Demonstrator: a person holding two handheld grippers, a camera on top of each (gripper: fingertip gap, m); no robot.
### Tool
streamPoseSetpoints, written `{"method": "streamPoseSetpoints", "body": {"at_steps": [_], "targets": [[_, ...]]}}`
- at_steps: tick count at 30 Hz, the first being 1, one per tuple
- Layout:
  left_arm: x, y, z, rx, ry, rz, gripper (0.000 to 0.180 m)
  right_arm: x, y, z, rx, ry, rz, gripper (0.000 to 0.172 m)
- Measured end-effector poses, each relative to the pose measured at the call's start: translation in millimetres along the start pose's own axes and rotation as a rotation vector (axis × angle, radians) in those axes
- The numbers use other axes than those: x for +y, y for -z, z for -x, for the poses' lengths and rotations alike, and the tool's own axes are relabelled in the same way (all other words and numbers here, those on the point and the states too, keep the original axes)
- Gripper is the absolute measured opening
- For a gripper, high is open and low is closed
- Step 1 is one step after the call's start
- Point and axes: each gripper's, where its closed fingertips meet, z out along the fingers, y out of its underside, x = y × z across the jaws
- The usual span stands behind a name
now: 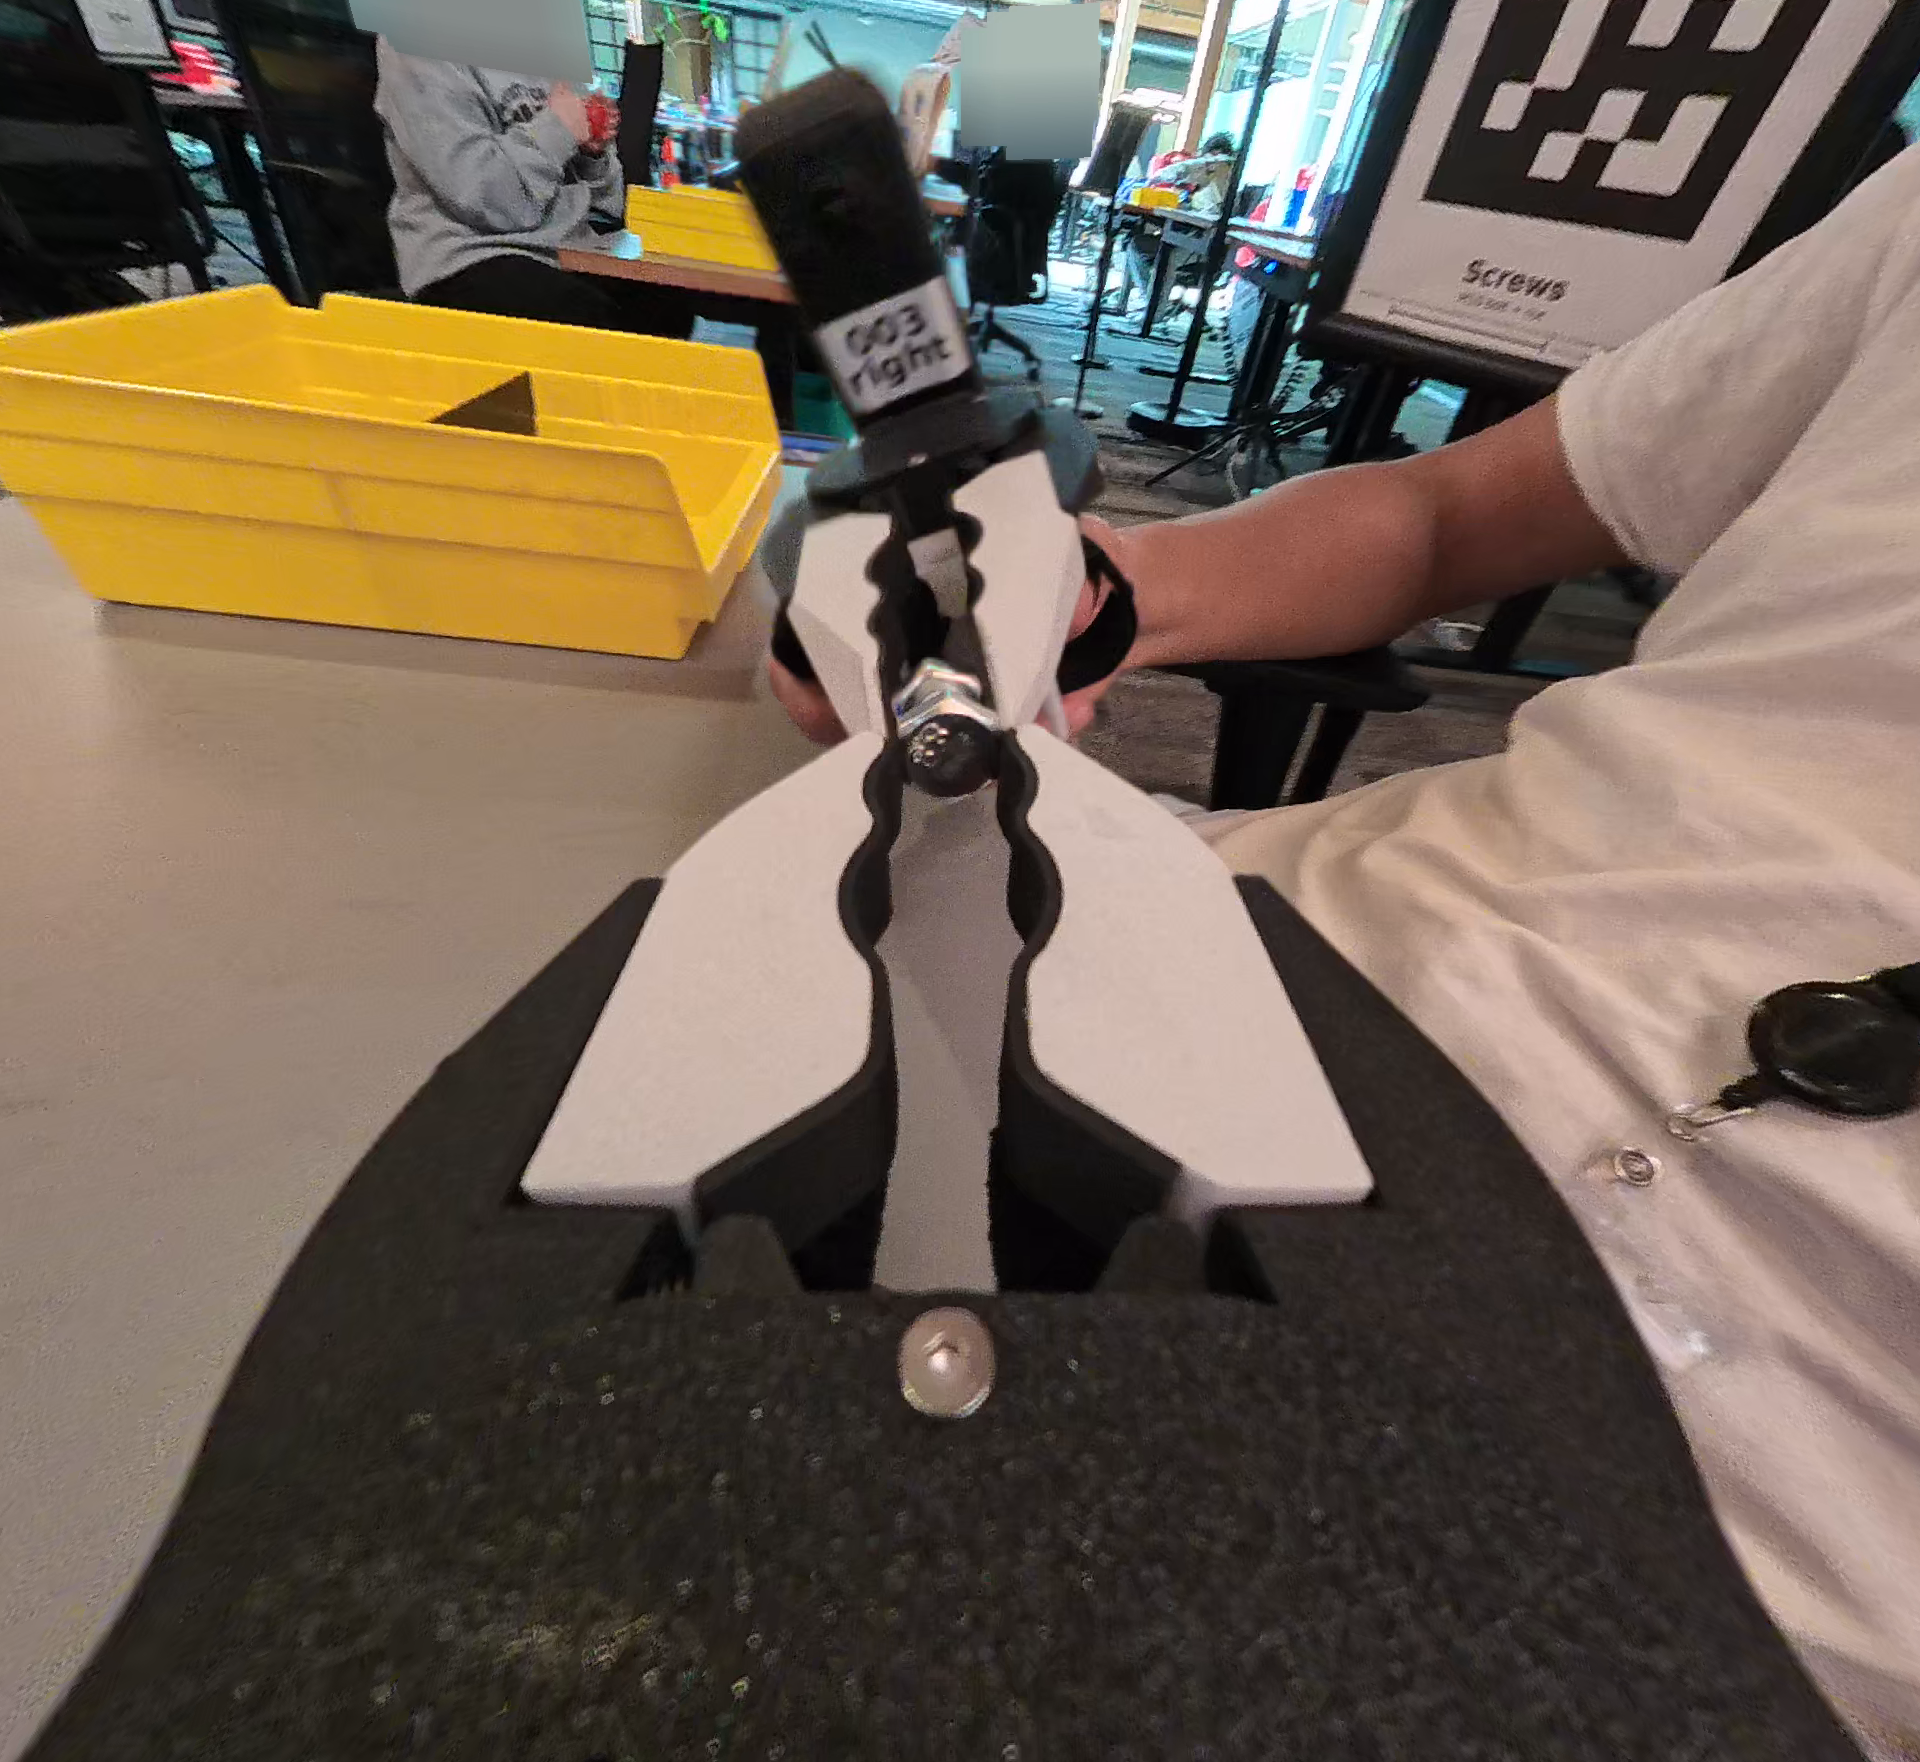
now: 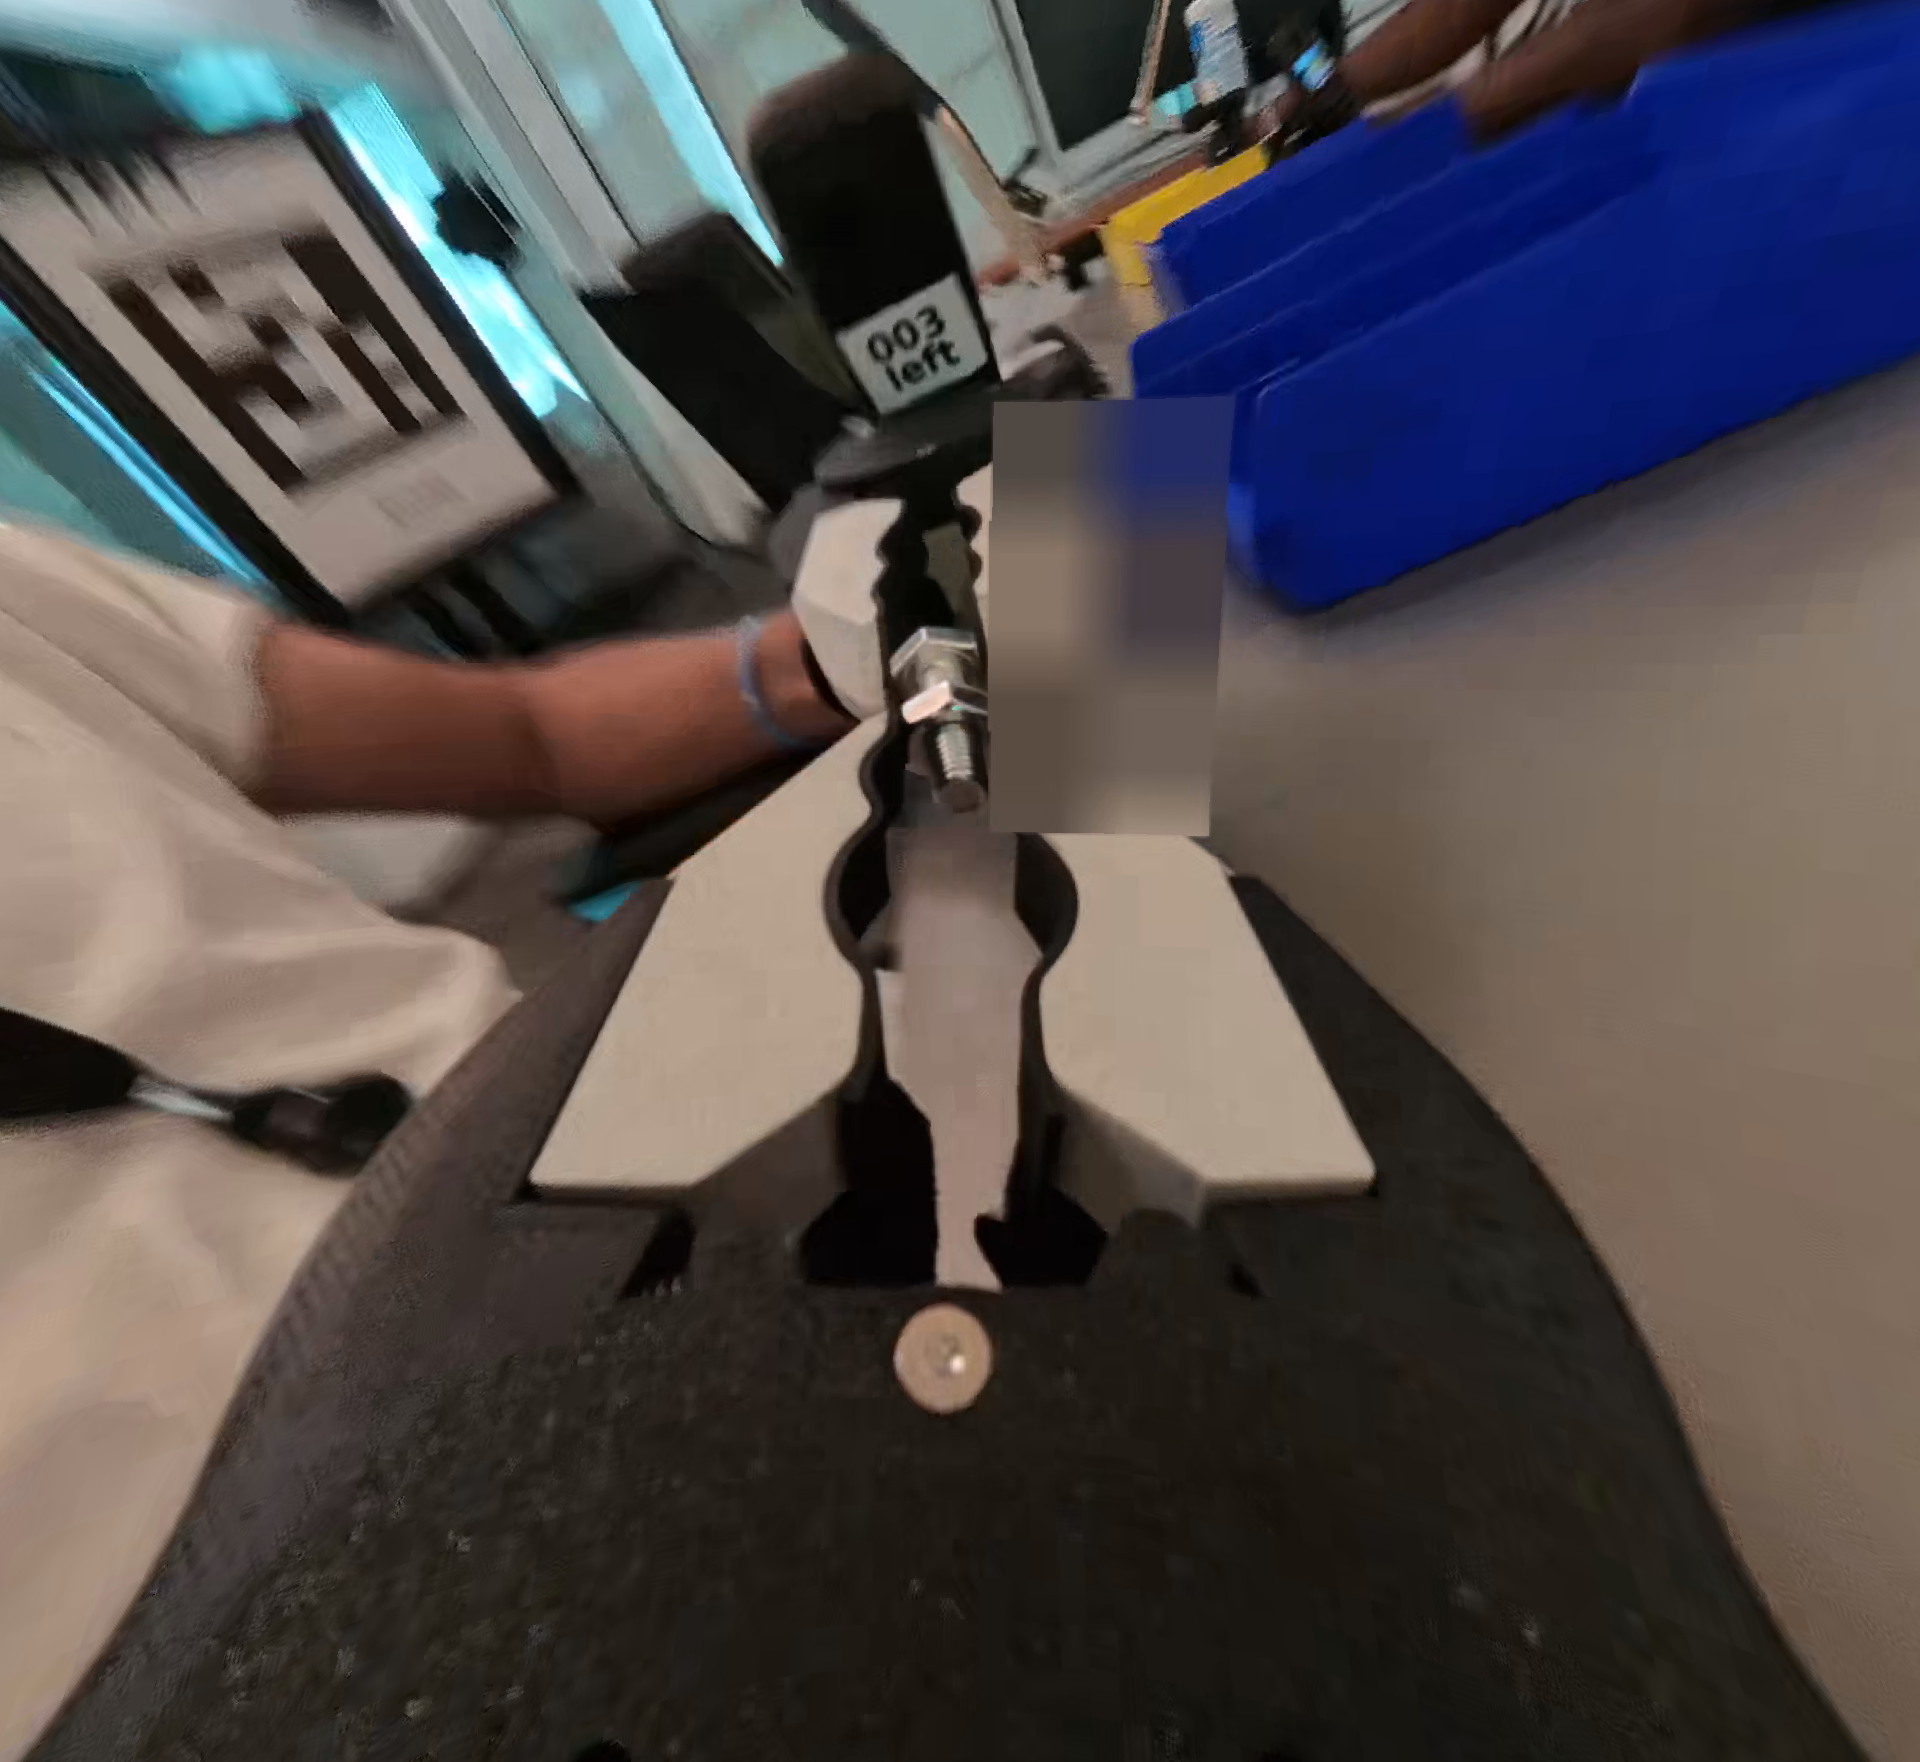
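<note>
Steel bolt (image 1: 940,756) runs lengthwise between my two grippers: left gripper (image 1: 940,767) pinches its head, right gripper (image 2: 940,725) pinches its nut (image 2: 940,699). Yellow bin (image 1: 395,486) sits left, blue bin (image 2: 1507,382) right.

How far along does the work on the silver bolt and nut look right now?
Done: the silver hex nut already sits partway along the silver threaded bolt, with bare thread past it. In hand: left gripper clamps the bolt head, right gripper the nut. Left: unclear how far the nut should go.
</note>
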Motion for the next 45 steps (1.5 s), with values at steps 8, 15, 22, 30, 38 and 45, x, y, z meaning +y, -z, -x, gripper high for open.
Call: {"method": "streamPoseSetpoints", "body": {"at_steps": [8,15,22,30,38,45], "targets": [[4.0,-5.3,-7.7,0.068,0.088,0.017,0.017,-0.3,9.5,-3.6,0.615,1.44,0.29,0.017],[-3.2,2.4,-1.9,0.048,0.097,-0.027,0.017,-7.0,12.2,-4.4,0.706,1.499,0.241,0.038],[-13.7,11.6,7.3,-0.012,0.043,-0.089,0.017,-3.7,12.4,-13.6,0.247,0.269,0.028,0.042],[-2.2,6.4,13.4,-0.097,-0.093,-0.019,0.017,-11.8,7.4,-1.2,-0.239,-0.598,-0.152,0.037],[1.5,1.6,8.4,-0.087,-0.127,0.003,0.017,-6.7,6.4,-6.3,-0.207,-0.582,-0.128,0.016],[-5.9,2.4,-2.9,0.032,0.015,-0.049,0.017,-10.7,7.0,5.5,0.15,0.374,-0.014,0.017]]}}
